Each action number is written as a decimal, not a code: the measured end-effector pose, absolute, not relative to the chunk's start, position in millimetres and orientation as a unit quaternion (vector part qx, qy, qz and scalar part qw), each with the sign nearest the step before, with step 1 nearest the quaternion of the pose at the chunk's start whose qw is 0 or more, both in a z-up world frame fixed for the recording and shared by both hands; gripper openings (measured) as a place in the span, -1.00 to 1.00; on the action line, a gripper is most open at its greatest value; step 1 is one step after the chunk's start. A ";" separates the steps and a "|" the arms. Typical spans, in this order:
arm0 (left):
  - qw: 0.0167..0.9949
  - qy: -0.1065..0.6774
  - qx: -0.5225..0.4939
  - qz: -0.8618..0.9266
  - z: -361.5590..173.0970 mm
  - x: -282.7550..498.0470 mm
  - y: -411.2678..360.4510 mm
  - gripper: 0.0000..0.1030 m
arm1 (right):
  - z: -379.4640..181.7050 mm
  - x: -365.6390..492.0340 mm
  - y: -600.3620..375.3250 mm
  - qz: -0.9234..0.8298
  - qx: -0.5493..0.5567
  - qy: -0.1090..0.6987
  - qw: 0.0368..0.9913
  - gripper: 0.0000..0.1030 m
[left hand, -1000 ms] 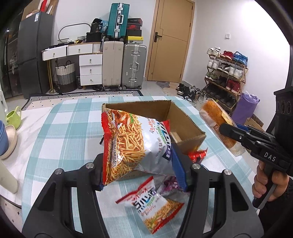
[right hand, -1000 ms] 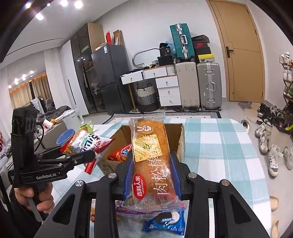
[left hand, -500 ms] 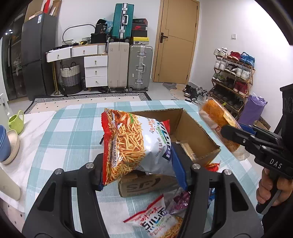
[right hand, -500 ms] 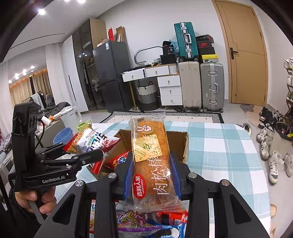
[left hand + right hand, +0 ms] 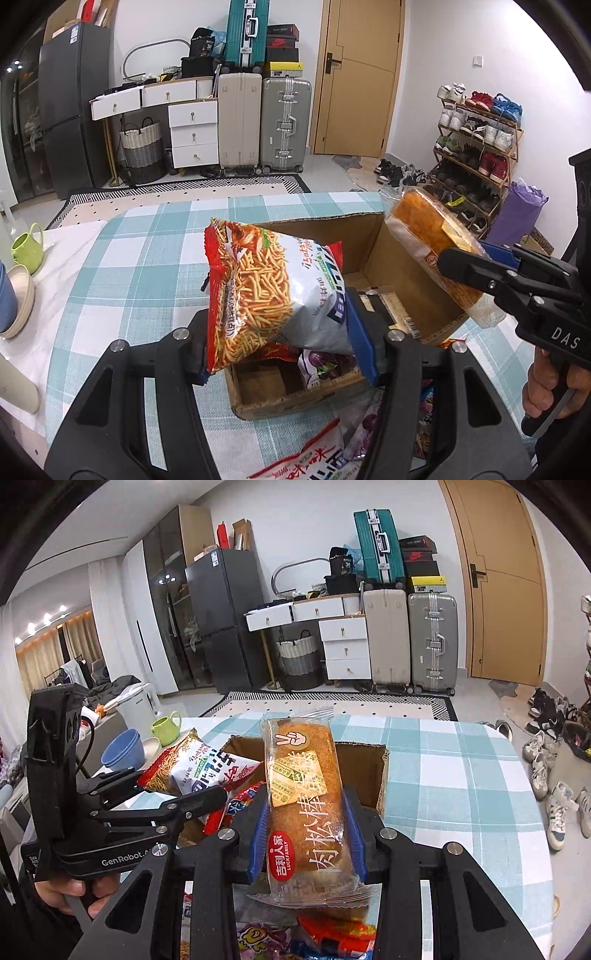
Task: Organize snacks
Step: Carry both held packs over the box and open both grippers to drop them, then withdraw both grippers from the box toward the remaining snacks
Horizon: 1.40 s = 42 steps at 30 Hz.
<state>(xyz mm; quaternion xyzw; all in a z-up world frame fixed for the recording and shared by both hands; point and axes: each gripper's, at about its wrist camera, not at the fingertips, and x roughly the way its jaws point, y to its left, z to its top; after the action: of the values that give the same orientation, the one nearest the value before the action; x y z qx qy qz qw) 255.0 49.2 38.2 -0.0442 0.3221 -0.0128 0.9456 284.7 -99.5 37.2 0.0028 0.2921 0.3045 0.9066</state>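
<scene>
My left gripper is shut on a red and silver bag of noodle snacks, held over the near end of an open cardboard box. The bag shows in the right wrist view too. My right gripper is shut on a clear-wrapped pork floss bread stick, held above the box's right side; it also shows in the left wrist view. The box holds a purple packet and a red packet.
Loose snack packets lie on the checked tablecloth near the box: a red and white bag and colourful packets. A green mug, stacked bowls and blue bowls stand at the table's left.
Both grippers have moved forward with their snacks and now hang over the box. The box sits nearer and lower in both views.
</scene>
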 end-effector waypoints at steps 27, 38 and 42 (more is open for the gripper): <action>0.936 0.353 -0.013 -0.008 -6.5 326.1 33.8 0.07 | -0.4 319.5 -77.6 0.310 -0.011 0.332 0.891 -0.28; 0.936 0.351 -0.034 -0.017 -0.5 314.3 35.1 0.44 | 11.8 302.3 -95.7 0.306 -0.007 0.312 0.900 -0.05; 0.939 0.339 -0.052 -0.018 11.8 294.4 45.6 0.65 | 18.8 290.7 -112.9 0.305 0.009 0.305 0.902 0.58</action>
<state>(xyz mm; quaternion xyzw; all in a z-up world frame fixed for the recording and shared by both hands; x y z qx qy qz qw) 294.4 45.6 11.8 -0.0516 0.3385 -0.0177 0.9394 290.7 -112.9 18.8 0.0089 0.3054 0.3052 0.9019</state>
